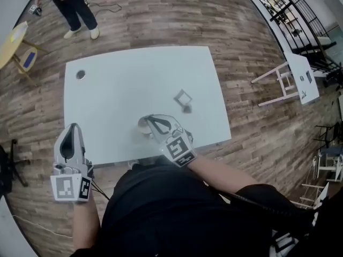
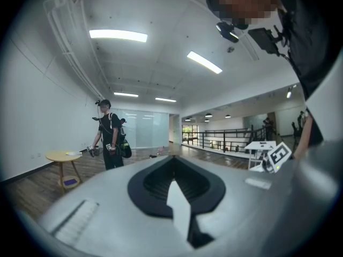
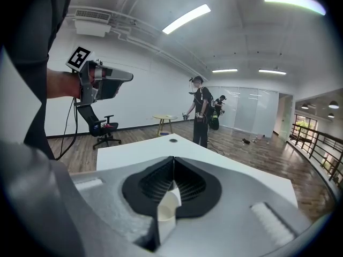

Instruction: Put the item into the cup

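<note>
The left gripper [image 1: 73, 126] hangs at the lower left, off the near edge of the white table [image 1: 118, 90], its jaws pressed together with nothing between them. Near the lower middle, the right gripper [image 1: 149, 119] reaches over the table's near part, jaws also closed. A pale cup [image 1: 143, 126] sits right at its tips, and the right gripper view shows the cup [image 3: 167, 208] through the gap under the jaws. Whether they pinch its rim is unclear. The small square item [image 1: 183, 97] lies right of centre, apart from the cup.
</note>
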Demonstrator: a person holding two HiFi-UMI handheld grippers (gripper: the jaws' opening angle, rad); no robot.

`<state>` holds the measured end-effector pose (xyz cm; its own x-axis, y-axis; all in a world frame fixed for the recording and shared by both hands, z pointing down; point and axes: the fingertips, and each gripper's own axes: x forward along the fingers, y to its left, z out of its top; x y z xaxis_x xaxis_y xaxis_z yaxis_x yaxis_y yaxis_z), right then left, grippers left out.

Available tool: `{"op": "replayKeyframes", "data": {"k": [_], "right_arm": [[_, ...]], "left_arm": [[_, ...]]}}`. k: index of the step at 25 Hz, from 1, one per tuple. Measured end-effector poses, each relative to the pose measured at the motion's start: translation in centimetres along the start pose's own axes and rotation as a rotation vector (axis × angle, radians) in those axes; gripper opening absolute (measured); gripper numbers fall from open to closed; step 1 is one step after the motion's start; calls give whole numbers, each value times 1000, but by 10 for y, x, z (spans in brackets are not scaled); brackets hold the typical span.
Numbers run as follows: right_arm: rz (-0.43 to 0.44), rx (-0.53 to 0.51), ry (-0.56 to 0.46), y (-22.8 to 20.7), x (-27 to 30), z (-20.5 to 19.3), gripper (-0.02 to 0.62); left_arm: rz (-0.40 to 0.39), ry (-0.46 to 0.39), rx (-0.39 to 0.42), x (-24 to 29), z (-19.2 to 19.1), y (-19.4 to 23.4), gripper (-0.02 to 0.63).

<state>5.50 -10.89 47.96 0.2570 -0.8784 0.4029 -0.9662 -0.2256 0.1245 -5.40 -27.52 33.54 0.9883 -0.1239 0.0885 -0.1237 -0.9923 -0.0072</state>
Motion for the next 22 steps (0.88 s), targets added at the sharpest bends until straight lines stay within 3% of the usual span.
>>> {"op": "replayKeyframes", "data": {"k": [22], "right_arm": [[37, -8, 18, -5, -6, -10, 3]], "left_arm": [[-5, 29, 3, 9, -9, -18, 0]]}}
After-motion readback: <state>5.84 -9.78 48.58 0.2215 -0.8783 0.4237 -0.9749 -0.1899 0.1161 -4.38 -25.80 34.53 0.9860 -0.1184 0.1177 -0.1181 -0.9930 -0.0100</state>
